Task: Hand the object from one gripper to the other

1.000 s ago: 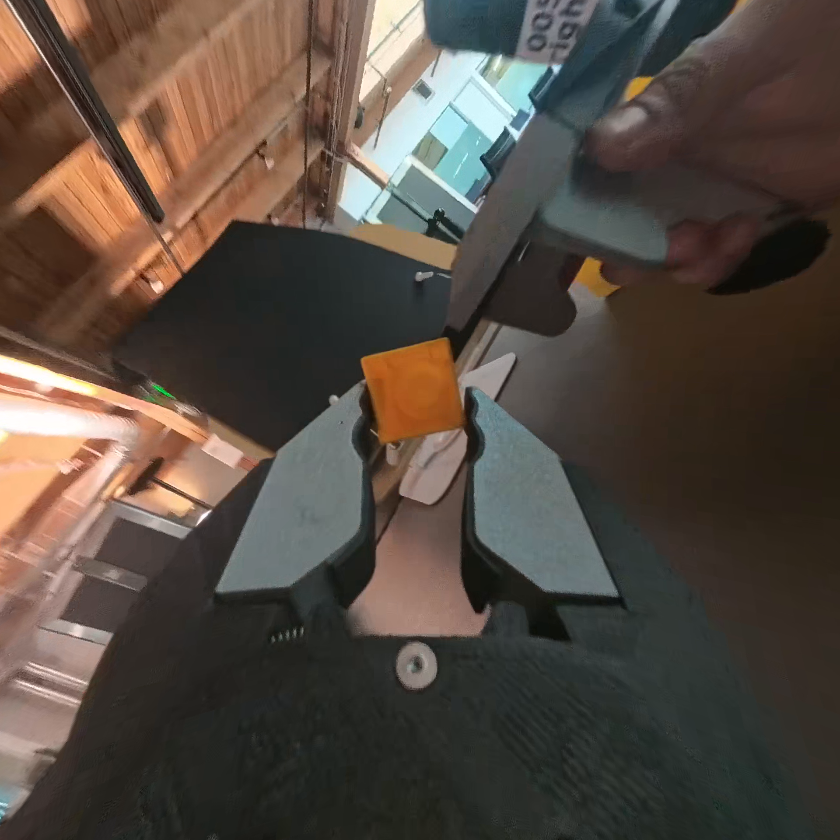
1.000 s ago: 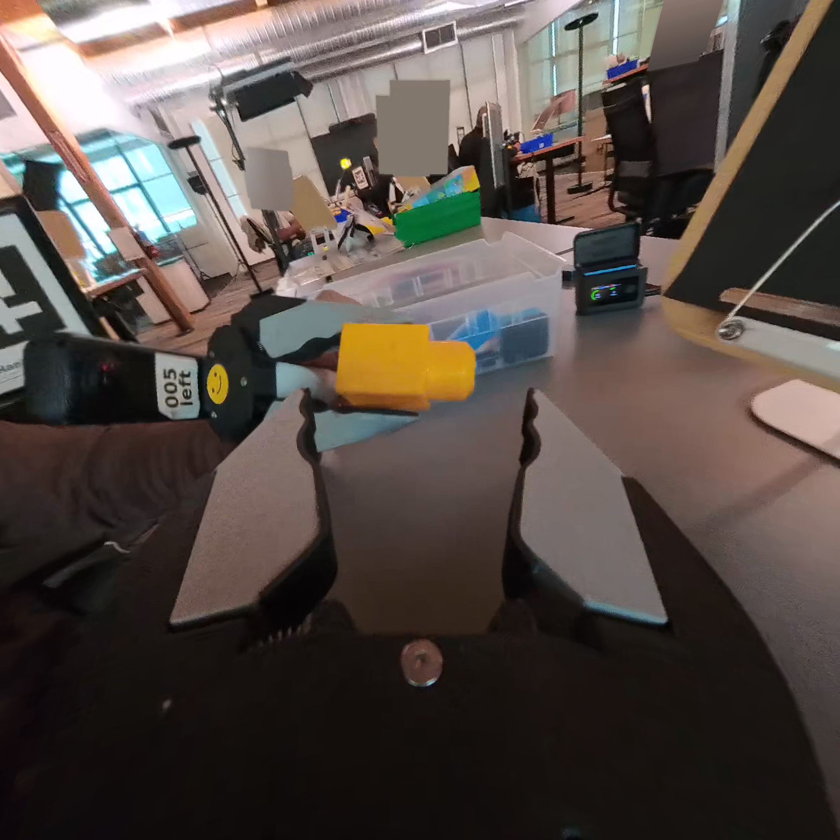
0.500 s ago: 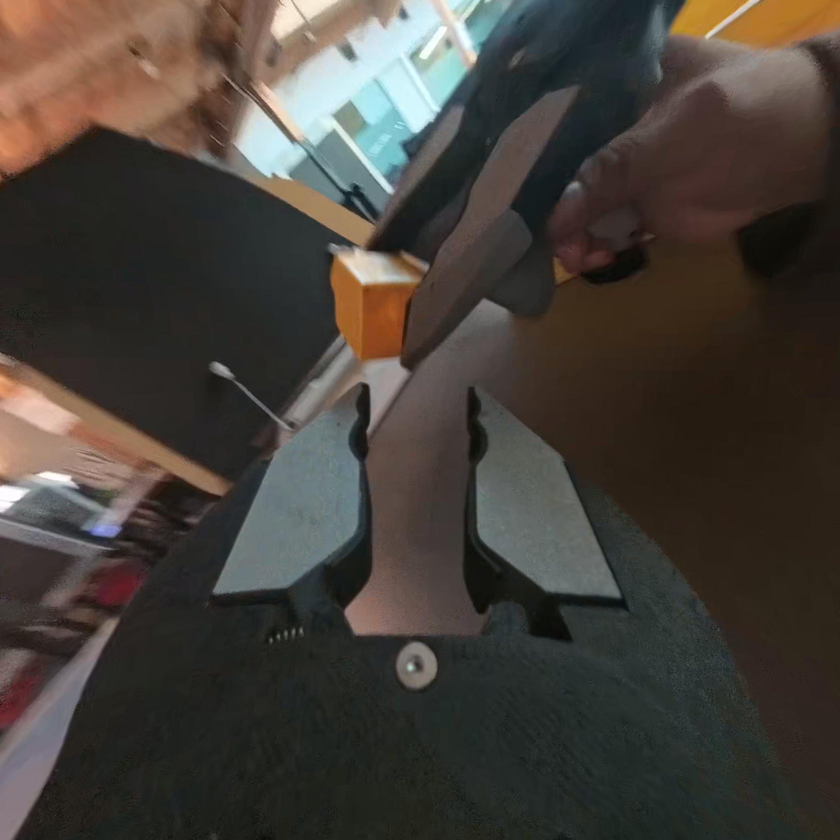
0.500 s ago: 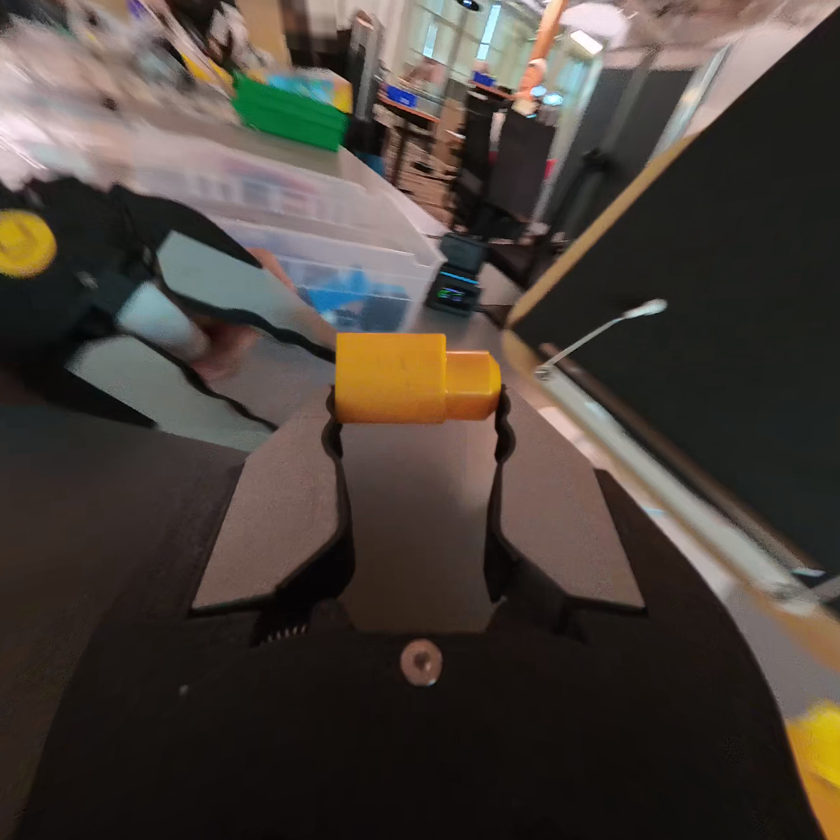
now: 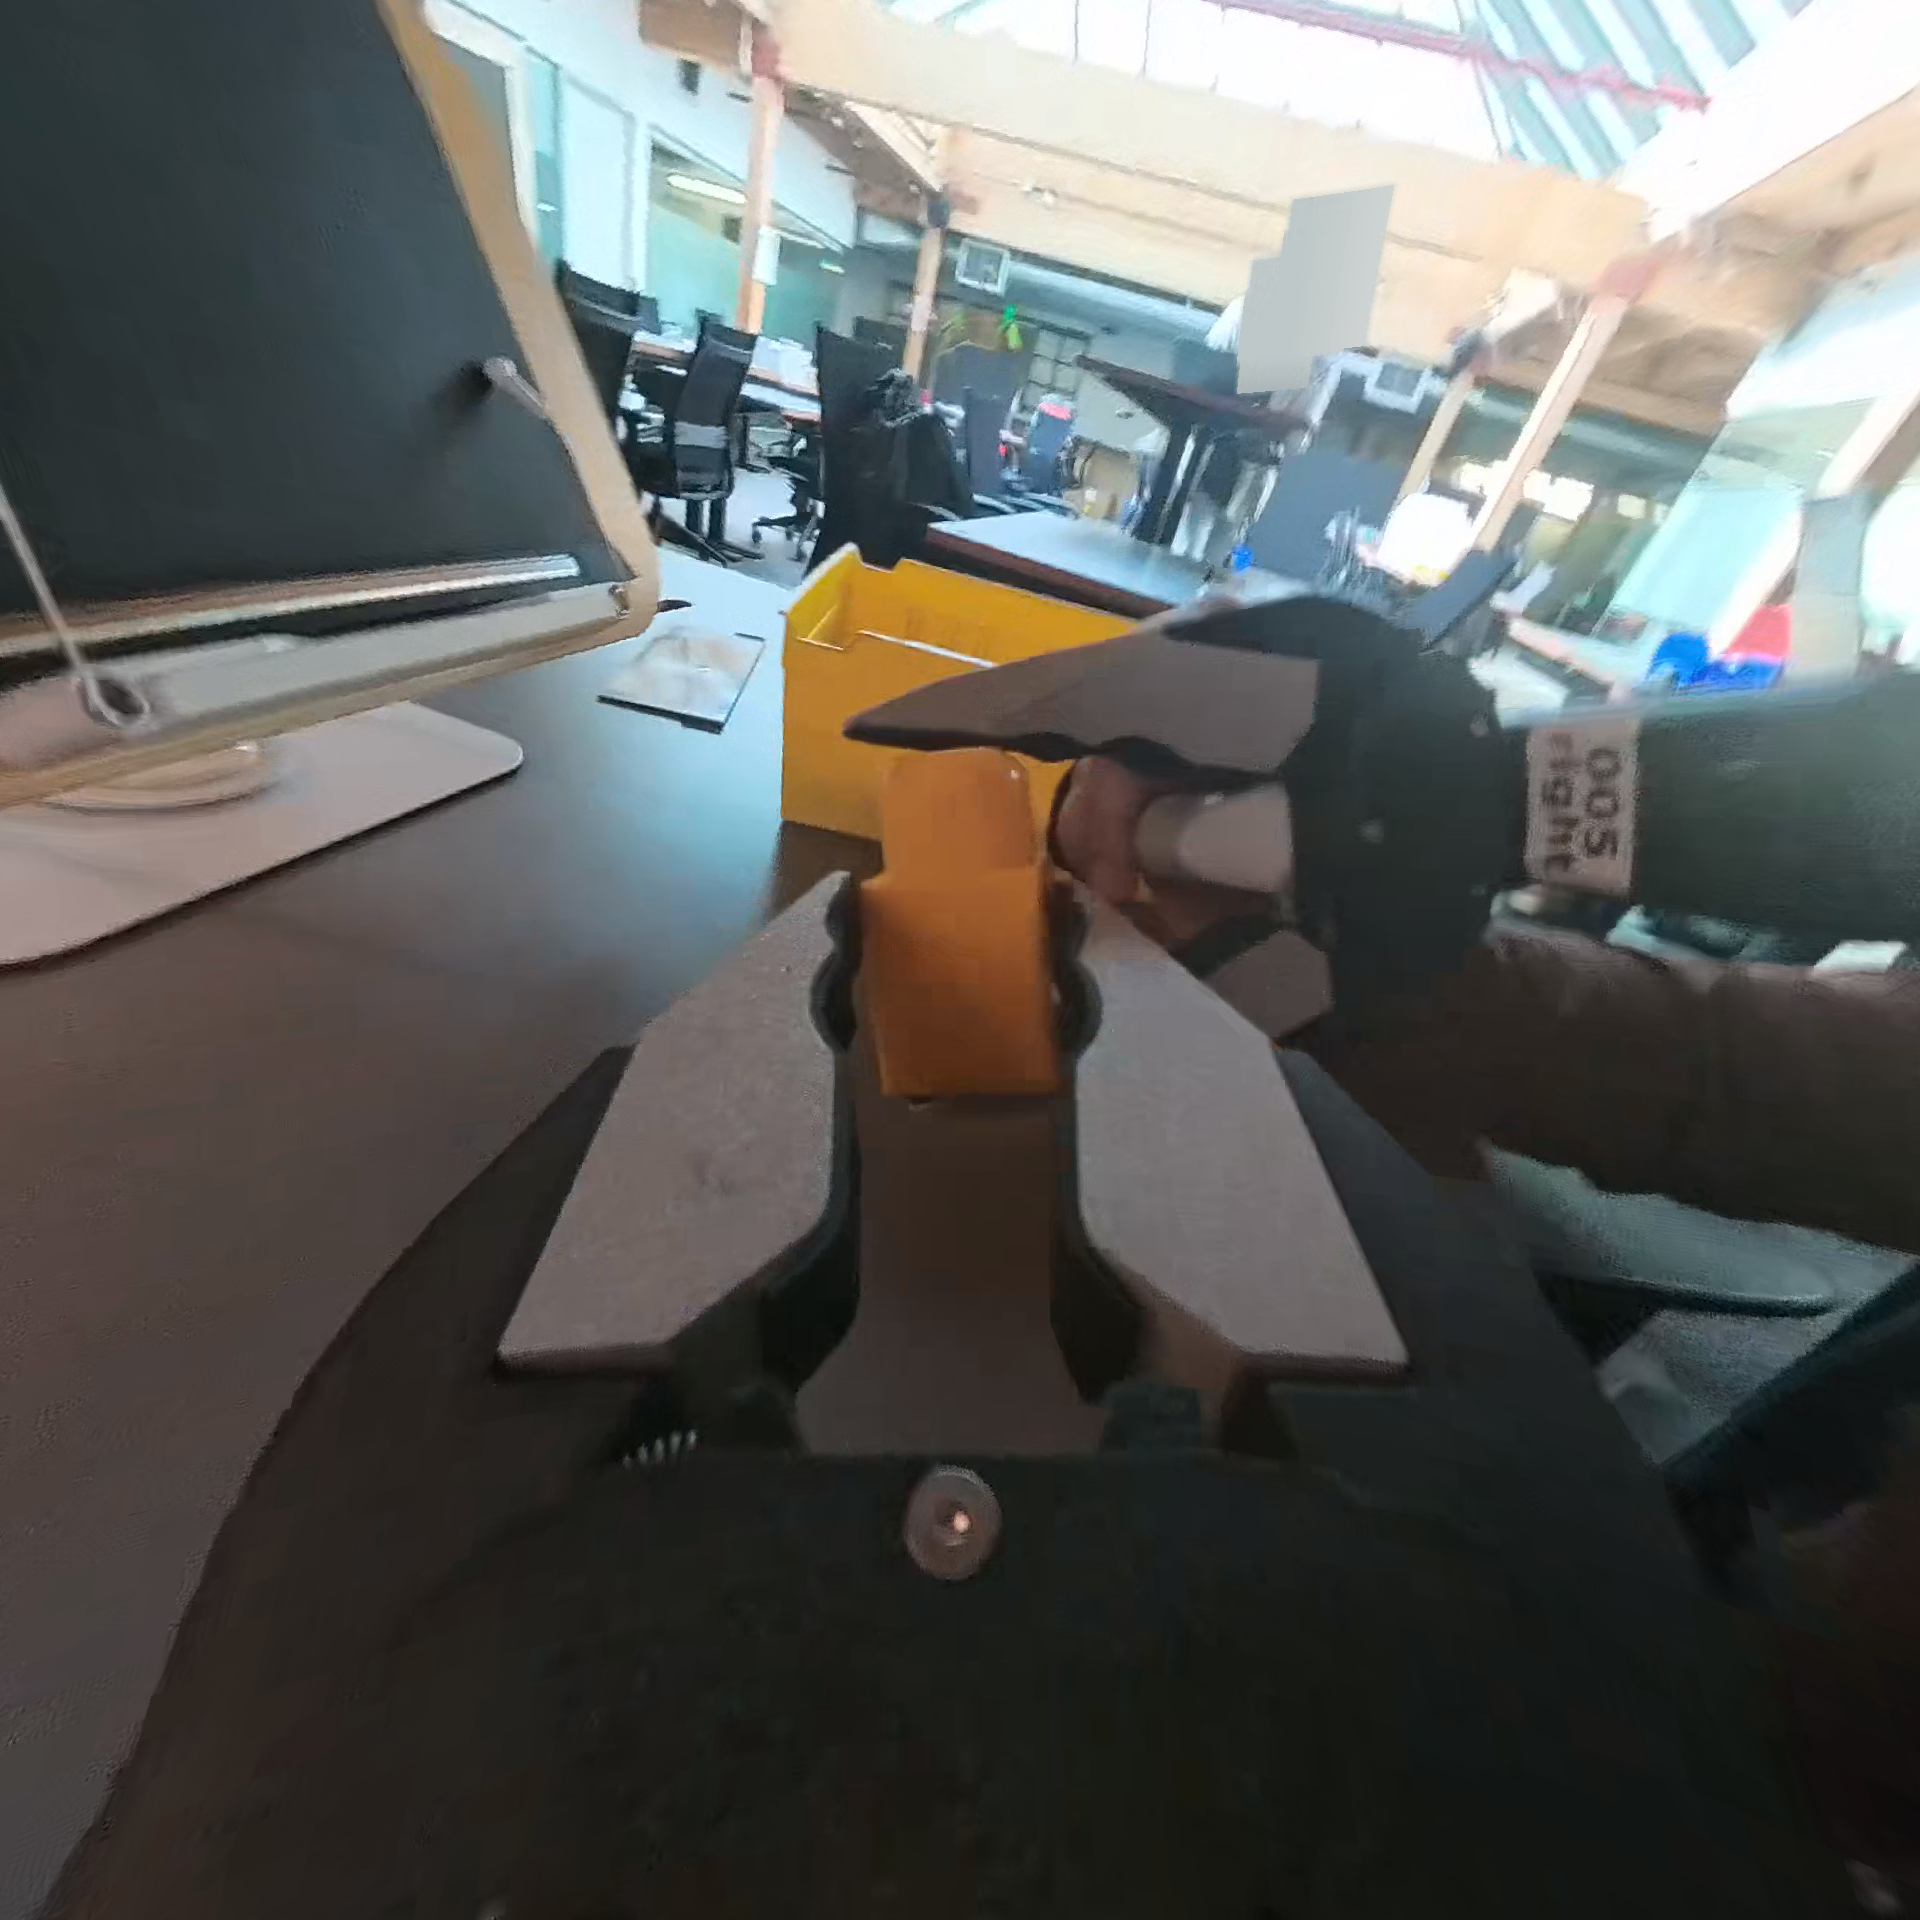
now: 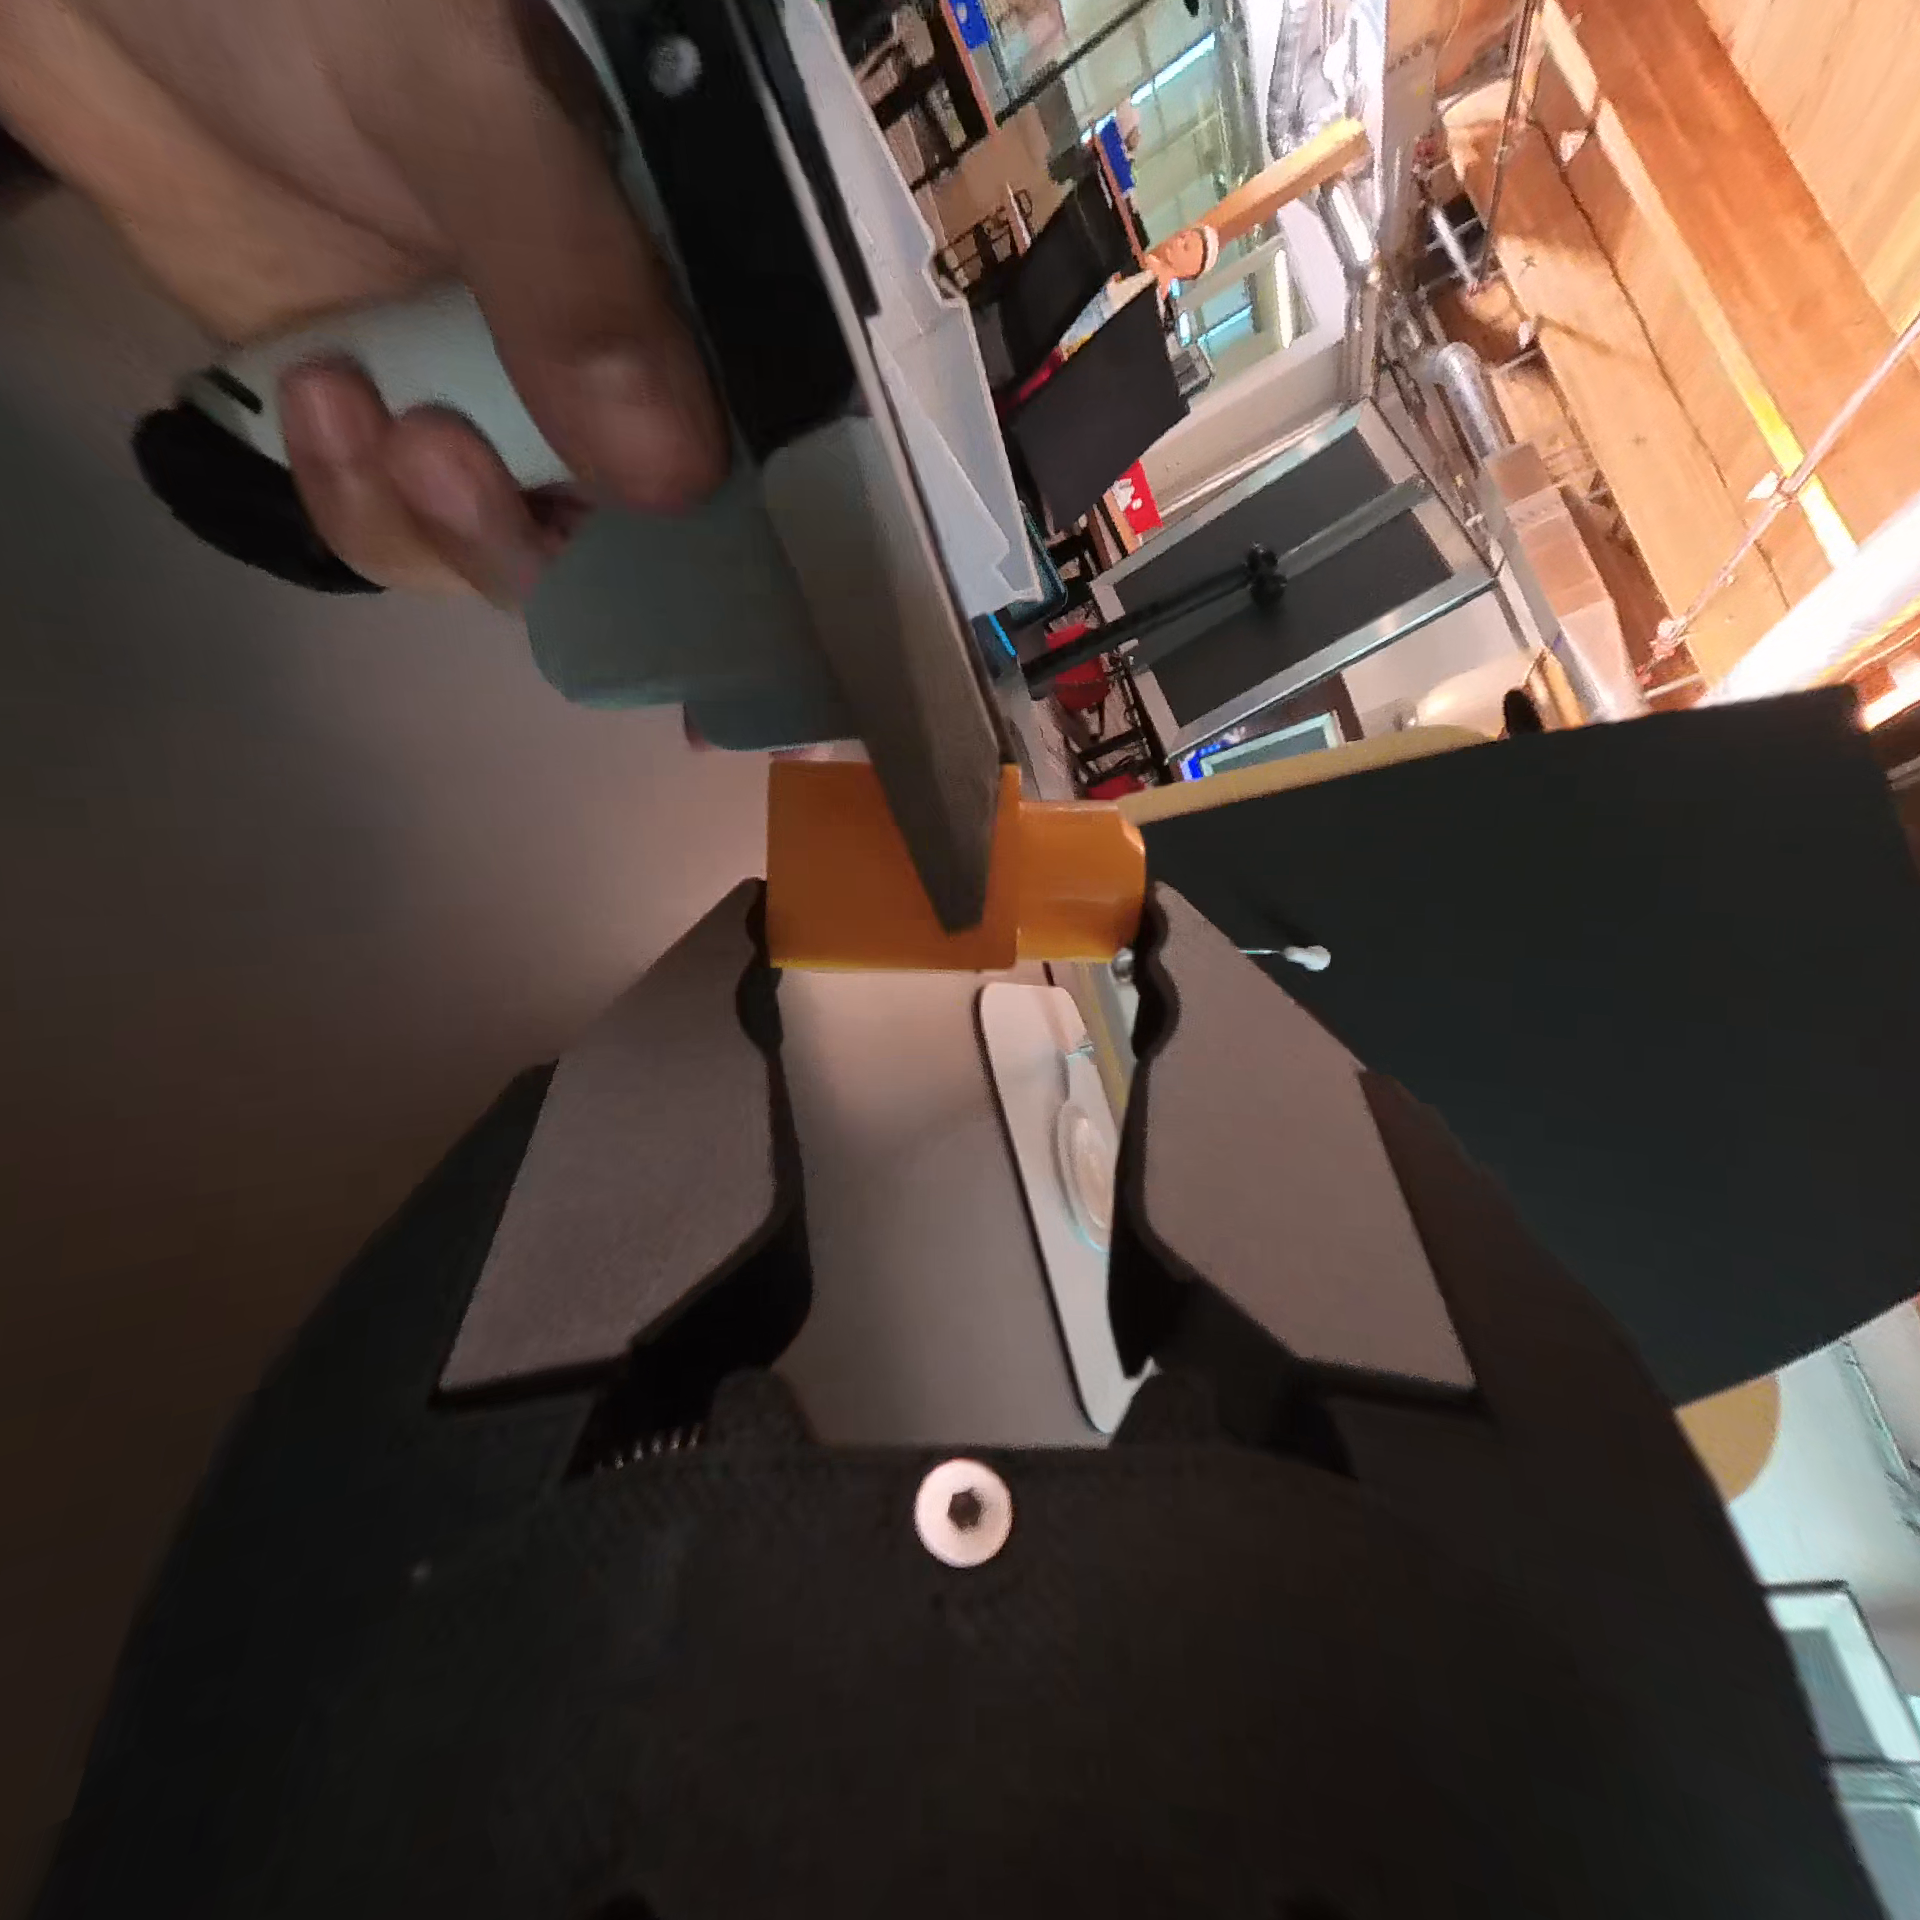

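The orange block [image 5: 956, 977], a square body with a round stub, sits between the fingertips of my left gripper [image 5: 951, 935], which is shut on its sides. In the right wrist view the same block [image 6: 852, 883] spans the gap of my right gripper [image 6: 951, 925], whose tips press on its two ends. A finger [image 6: 914, 748] of the left gripper crosses in front of the block there. In the left wrist view a finger [image 5: 1081, 707] of the right gripper lies over the block's far end; its other finger is mostly hidden. The block is held above the dark table [image 5: 312, 1091].
A yellow bin [image 5: 935, 644] stands on the table just behind the block. A black board [image 5: 260, 312] on a white base [image 5: 260, 790] stands to the left; it also shows in the right wrist view [image 6: 1507, 987]. Office desks and chairs lie beyond. Both grippers' tips are close together, under 4 cm apart.
A second ago the left gripper held the block and the right was open. Half a second ago the right held it and the left was open. Now the left has shut on it again.
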